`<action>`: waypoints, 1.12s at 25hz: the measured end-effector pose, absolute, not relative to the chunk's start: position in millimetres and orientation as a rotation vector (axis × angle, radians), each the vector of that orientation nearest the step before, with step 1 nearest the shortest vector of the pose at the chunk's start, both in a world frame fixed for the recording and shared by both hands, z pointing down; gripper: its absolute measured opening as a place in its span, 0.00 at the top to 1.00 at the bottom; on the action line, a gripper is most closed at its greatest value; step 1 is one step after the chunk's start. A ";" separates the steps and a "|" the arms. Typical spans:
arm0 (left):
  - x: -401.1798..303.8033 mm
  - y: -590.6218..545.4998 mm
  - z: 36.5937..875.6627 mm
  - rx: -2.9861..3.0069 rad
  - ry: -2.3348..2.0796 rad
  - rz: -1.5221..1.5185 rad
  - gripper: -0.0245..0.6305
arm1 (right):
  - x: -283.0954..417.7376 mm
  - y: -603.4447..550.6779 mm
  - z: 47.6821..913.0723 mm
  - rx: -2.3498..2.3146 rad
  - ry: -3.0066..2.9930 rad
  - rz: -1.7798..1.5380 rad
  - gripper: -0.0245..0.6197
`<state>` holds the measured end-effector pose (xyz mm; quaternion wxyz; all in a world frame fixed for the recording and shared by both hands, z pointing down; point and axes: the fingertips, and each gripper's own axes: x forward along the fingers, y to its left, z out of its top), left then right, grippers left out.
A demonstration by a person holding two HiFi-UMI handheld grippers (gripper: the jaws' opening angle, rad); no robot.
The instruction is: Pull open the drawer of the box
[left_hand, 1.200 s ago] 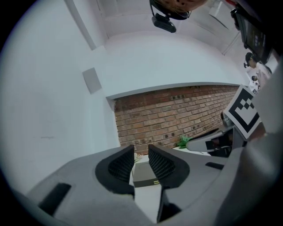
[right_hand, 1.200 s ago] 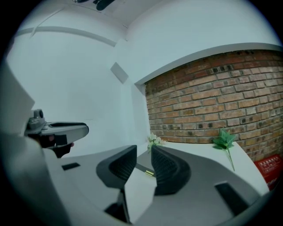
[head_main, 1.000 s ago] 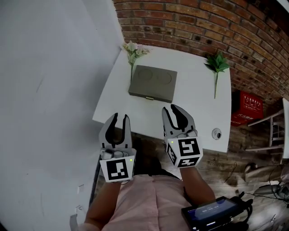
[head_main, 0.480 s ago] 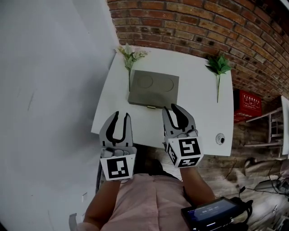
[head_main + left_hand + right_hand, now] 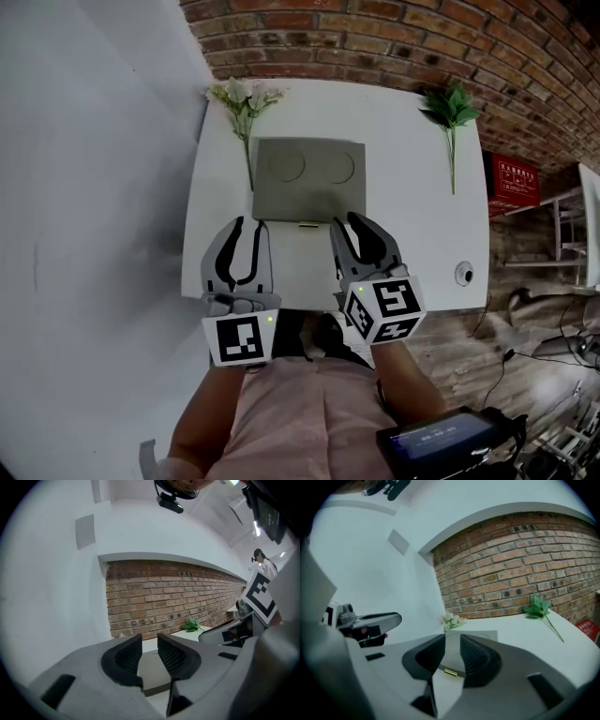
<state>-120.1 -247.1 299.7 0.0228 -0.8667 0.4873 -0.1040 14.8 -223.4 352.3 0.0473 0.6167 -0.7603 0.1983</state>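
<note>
Two claws hover over the near edge of the white surface (image 5: 412, 187) in my head view, the left claw (image 5: 248, 230) and the right claw (image 5: 349, 225), both spread and empty. The flat grey box (image 5: 307, 173) lies further in with its drawer shut. Its small brass handle (image 5: 307, 225) sits just left of the right claw's tips. White flowers (image 5: 242, 94) lie left of the box, a green sprig (image 5: 452, 108) well to its right.

Left gripper view: jaws apart, and I see only the box top through the gap.

Right gripper view: jaws apart, handle low in the gap, untouched.
</note>
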 end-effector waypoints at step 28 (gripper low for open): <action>-92.9 -299.7 401.9 -2.852 1.339 -0.537 0.82 | -15.5 -226.2 494.4 1.699 -2.154 1.324 0.80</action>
